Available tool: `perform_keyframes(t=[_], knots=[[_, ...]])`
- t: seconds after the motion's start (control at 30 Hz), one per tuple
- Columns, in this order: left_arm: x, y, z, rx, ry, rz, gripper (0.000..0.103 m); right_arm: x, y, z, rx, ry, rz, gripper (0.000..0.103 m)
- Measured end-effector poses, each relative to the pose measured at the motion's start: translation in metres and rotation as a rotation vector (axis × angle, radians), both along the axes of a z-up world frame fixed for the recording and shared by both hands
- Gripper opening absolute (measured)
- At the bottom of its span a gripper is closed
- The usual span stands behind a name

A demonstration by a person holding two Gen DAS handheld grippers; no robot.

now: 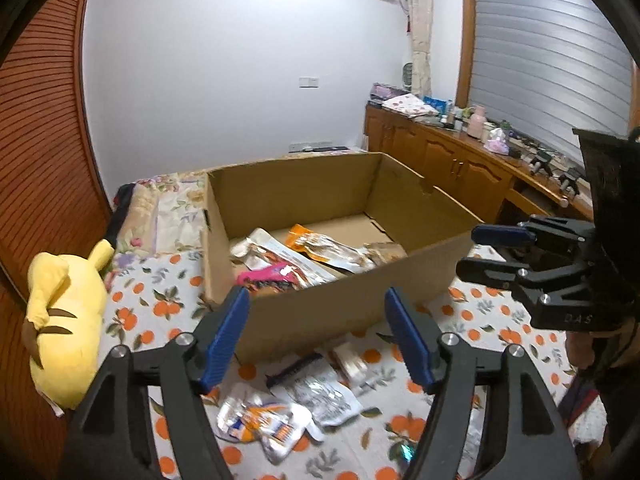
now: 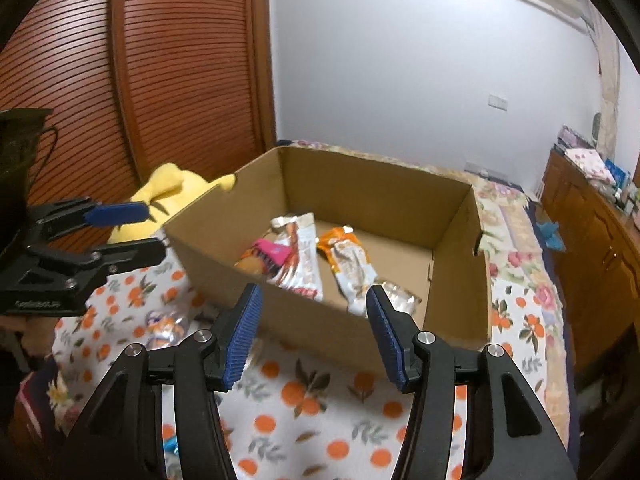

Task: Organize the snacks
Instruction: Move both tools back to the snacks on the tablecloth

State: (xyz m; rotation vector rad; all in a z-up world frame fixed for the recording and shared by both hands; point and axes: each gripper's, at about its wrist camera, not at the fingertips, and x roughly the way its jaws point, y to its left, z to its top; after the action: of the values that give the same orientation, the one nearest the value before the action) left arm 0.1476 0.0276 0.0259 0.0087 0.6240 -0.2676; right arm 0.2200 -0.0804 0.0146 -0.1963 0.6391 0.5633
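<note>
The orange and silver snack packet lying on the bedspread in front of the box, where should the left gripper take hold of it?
Probably from above, pinching a raised crinkled edge of the orange and silver packet. It lies flat on the bedspread, so there is little to grip sideways. The left gripper is open and empty.

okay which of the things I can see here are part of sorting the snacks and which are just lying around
Part of the job:
cardboard box
snack packets in the box
loose packets on the bedspread

Just lying about:
yellow plush toy
folded quilt
clutter on the cabinet
</note>
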Motion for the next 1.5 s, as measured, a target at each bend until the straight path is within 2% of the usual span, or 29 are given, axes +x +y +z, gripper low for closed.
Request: perform_keyframes(t=[0.53, 0.8, 1.17, 1.5], knots=[[-0.052, -0.023, -0.061, 0.0, 0.089, -0.035, 0.072, -0.072, -0.027, -0.054, 0.014, 0.077, 0.0, 0.057], [-0.072, -0.029, -0.082, -0.04, 0.126, -0.04, 0.072, -0.098, -0.026, -0.082, 0.007, 0.134, 0.011, 0.06], [-0.086, -0.03, -0.106, -0.031, 0.167, -0.029, 0.072, -0.116, -0.019, -0.105, 0.028, 0.201, 0.003, 0.065], [-0.089, -0.029, -0.115, -0.036, 0.184, -0.02, 0.072, -0.117, -0.013, -0.119, 0.031, 0.237, -0.009, 0.066]])
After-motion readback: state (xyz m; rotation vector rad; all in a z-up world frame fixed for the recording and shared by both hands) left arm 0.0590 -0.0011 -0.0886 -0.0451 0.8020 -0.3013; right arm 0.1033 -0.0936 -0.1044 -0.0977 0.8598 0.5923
